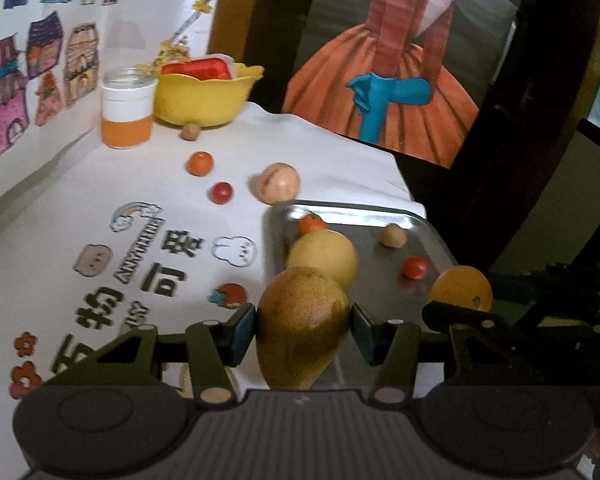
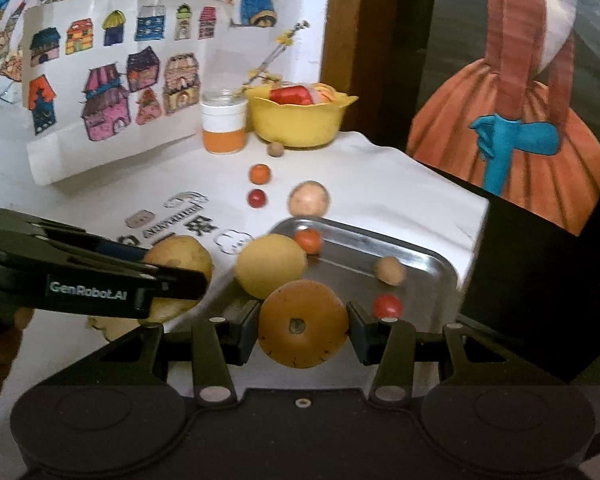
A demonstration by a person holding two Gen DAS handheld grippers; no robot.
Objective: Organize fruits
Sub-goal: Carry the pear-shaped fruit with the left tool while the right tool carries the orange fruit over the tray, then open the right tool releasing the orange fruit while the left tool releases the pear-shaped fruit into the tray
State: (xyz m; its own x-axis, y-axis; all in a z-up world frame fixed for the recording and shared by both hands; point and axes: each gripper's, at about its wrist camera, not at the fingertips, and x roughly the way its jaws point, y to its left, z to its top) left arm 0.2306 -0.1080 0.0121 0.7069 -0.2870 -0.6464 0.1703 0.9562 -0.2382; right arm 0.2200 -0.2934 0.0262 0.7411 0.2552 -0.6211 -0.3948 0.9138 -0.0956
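Left hand-held gripper point(image 1: 303, 330) is clamping a brownish pear point(image 1: 302, 326) at lower centre, by the metal tray point(image 1: 432, 240); right hand-held gripper point(image 2: 302, 326) is squeezing an orange fruit point(image 2: 302, 323) over the tray's near edge, lower centre.

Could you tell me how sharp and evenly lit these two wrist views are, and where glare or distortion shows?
Left wrist view: soft overall, the pear in the left gripper reasonably clear, corners vignetted black, dim right side. Right wrist view: bright streaks of glare on the metal tray, fisheye bending at the edges, the orange fruit in the right gripper fairly sharp.
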